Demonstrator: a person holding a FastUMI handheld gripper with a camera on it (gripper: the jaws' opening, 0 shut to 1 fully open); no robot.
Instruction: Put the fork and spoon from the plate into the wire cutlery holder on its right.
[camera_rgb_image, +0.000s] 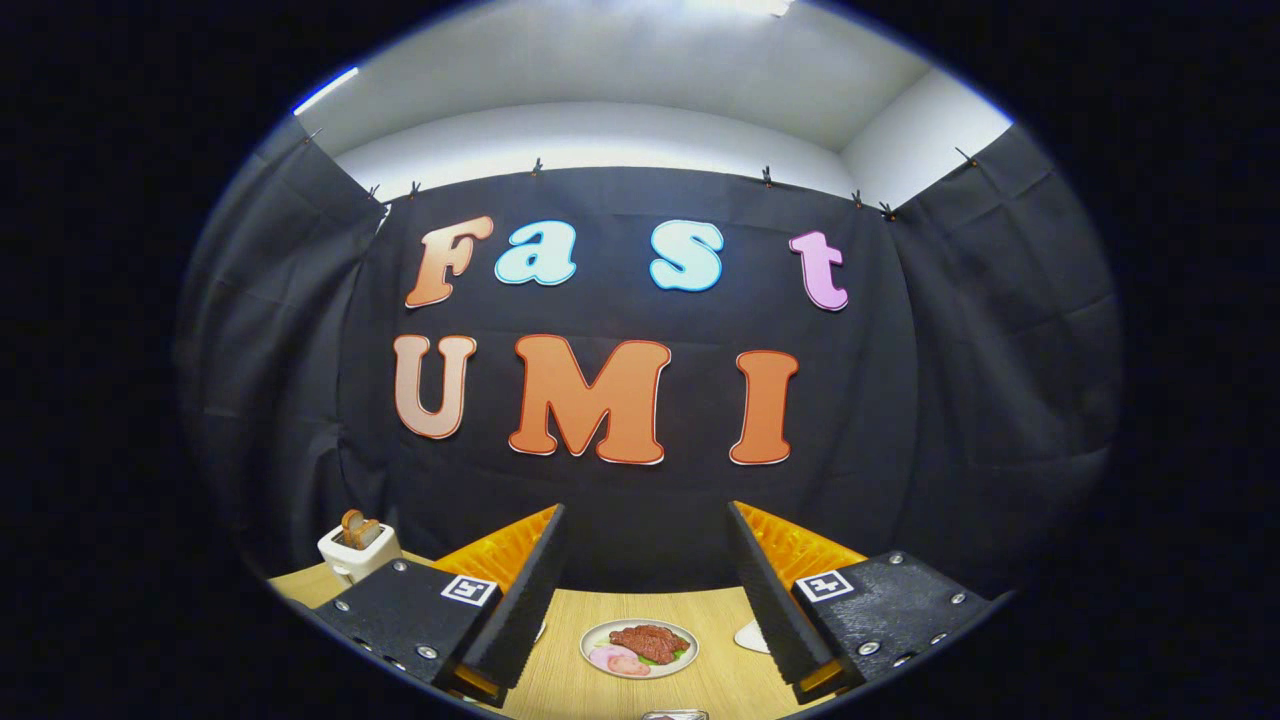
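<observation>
Gripper (648, 575) held level above the wooden table (715, 610), fingers spread wide with nothing between them, pointing at the booth's black cloth wall (640, 500). Through the gap between the fingers, lying on the table just ahead and below, a round plate (639, 648) carrying a dark reddish-brown piece of meat (650, 641), pale pink slices (618, 658) on its left side and a bit of green (679, 653) at the right rim. Fork and spoon not to be made out on this plate; whether this is the task's plate I cannot tell. Wire cutlery holder not made out either. At the table's near edge, below the plate, a small rim of some object (675, 715), cut off, kind unclear. Partly hidden behind the right finger (765, 590), a white flat shape (750, 636) on the table, mostly covered, identity uncertain. A sliver of something pale likewise peeks out beside the left finger (530, 590). At the table's far left corner, beyond the left finger, a cream toaster (358, 553) with browned toast (358, 528) standing in its slots. Above the cloth, a white wall (600, 130).
</observation>
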